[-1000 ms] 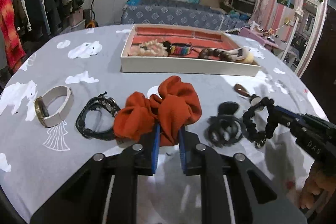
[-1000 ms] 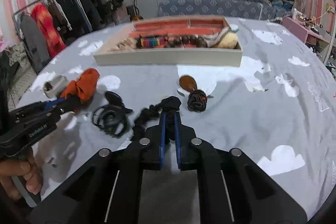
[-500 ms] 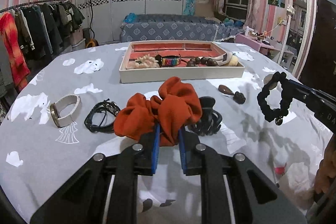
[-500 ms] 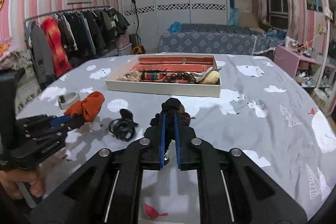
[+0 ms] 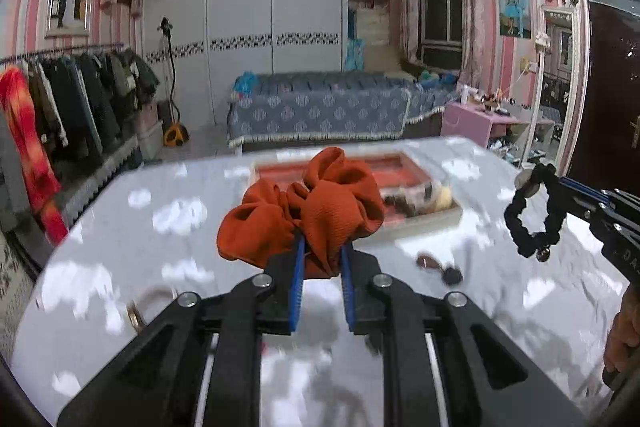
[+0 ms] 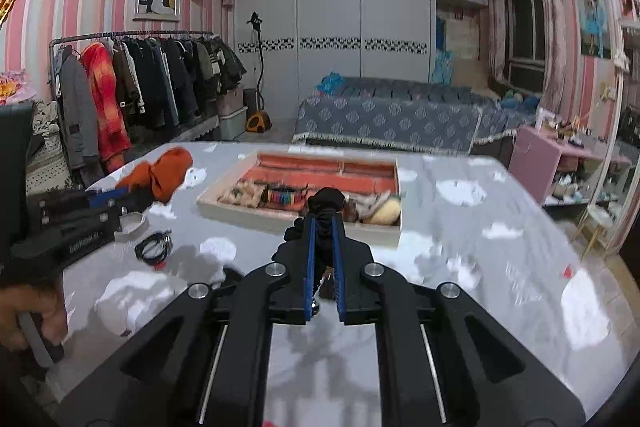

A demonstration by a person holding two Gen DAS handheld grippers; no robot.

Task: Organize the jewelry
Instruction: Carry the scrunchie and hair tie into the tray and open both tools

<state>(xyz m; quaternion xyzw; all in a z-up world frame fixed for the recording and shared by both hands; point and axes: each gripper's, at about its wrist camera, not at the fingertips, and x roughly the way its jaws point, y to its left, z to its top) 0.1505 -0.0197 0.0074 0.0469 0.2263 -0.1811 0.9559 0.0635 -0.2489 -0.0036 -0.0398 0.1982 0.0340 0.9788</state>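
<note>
In the left wrist view, the left gripper (image 5: 322, 247) has its blue-padded fingers closed tight on a rust-orange crinkled fabric scrunchie (image 5: 304, 211), which it holds lifted above the grey table covered in a white-cloud-print cloth (image 5: 120, 227). Behind the scrunchie, toward the far side of the table, sits a shallow cream-walled jewelry tray with a red lining (image 5: 420, 223), its contents blurred. At the right edge the right gripper (image 5: 554, 183) reaches in, pinching a black beaded bracelet with a small round charm (image 5: 534, 217) that hangs as a loop in the air. On the cloth near the tray lies a small brown and black piece (image 5: 438, 267), too blurred to name, and at near left a pale watch band (image 5: 140, 311) shows faintly. In the right wrist view, the right gripper (image 6: 322, 223) is clamped on the black beaded bracelet (image 6: 326, 203), raised just in front of the tray (image 6: 300, 223), whose near compartment holds a multicoloured woven band (image 6: 284, 195) and other pieces. At the left, the left gripper (image 6: 120, 193) carries the scrunchie (image 6: 160, 177) above the table (image 6: 500, 267). Below it on the cloth lie the watch band (image 6: 134, 225) and a black cord bracelet (image 6: 154, 247).
</note>
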